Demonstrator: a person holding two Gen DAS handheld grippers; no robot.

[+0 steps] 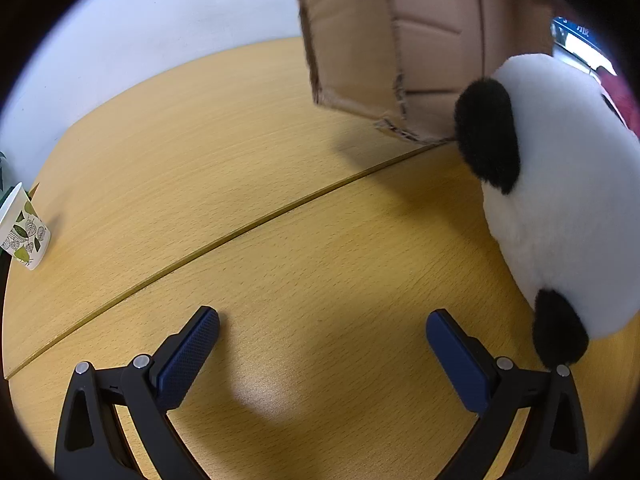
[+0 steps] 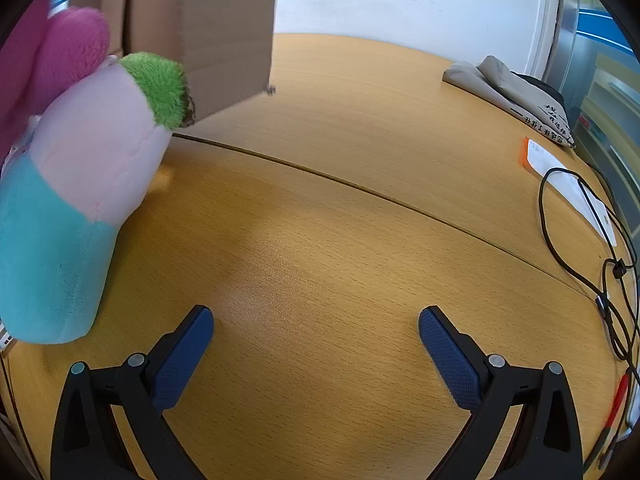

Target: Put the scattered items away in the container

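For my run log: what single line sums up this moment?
left gripper open | right gripper open | panda plush, pastel plush beside cardboard box

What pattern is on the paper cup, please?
Green leaf print on white, on the paper cup; left wrist view only.

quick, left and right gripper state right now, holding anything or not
Left gripper: open, holding nothing, over the bare wooden table.
Right gripper: open, holding nothing, beside the pink, teal and green plush toy.
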